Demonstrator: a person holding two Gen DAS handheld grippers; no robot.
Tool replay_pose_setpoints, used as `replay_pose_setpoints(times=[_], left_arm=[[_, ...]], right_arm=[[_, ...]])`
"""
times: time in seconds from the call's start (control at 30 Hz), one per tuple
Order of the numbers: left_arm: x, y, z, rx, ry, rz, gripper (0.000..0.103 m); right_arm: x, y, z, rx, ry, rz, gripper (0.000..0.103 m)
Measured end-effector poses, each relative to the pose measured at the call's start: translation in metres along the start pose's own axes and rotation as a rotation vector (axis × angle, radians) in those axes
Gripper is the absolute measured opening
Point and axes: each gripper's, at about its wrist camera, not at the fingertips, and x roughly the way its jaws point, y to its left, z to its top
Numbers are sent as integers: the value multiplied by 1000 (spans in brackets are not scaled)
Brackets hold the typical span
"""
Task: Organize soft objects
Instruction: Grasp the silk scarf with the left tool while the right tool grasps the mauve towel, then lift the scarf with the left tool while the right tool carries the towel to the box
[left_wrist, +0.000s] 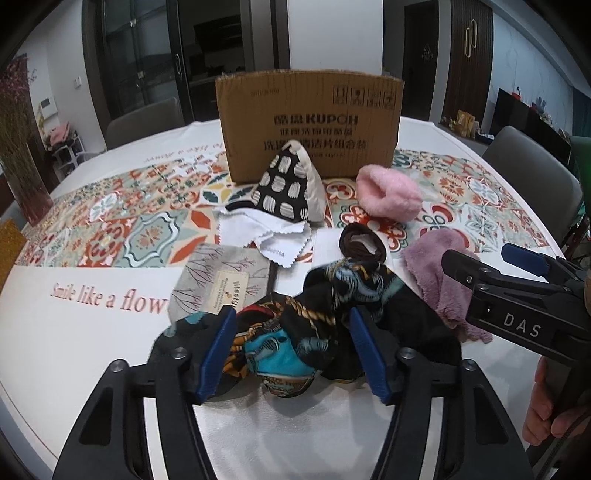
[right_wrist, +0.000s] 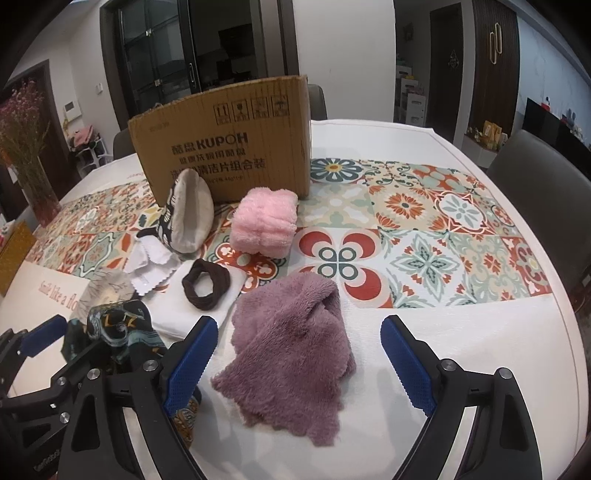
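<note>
Straddling the crumpled scarf (left_wrist: 295, 332) with left gripper (left_wrist: 293, 347) half-open, gripping nothing; right gripper (right_wrist: 299, 362) gaping around the plush towel (right_wrist: 288, 343) (both limp, light). Pinching a raised fold.

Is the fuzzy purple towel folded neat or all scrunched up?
Scrunched up. The purple towel lies in a loose, rumpled heap on the table, with uneven folds and a ragged edge sticking out, not squared or flat.
</note>
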Motion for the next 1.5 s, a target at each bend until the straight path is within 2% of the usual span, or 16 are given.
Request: replay_pose_setpoints(times=[0.2, 0.43, 0.57, 0.73, 0.8, 0.87, 0.97, 1.13, 1.5], left_arm=[[18, 0, -4, -10, 44, -12, 61], [34, 2, -5, -24, 76, -23, 50], [40, 4, -6, -39, 88, -39, 44], [43, 4, -7, -50, 89, -48, 43], [45, 5, -7, -50, 87, -52, 42], [45, 6, -8, -53, 83, -58, 32], [46, 9, -8, -67, 87, -79, 24], [41, 13, -7, -85, 85, -93, 19], [3, 15, 2, -76, -11, -106, 17]], right_arm=[[20, -2, -1, 0, 32, -4, 91], [35, 0, -2, -10, 59, -1, 81], [40, 2, -2, -13, 72, 8, 70], [43, 7, -5, -35, 74, -6, 61], [42, 9, -5, -49, 71, -10, 51], [41, 11, -5, -61, 70, -7, 42], [38, 13, -5, -60, 81, 15, 31], [28, 16, -5, -54, 75, 25, 28], [-9, 22, 1, -52, 13, 27, 27]])
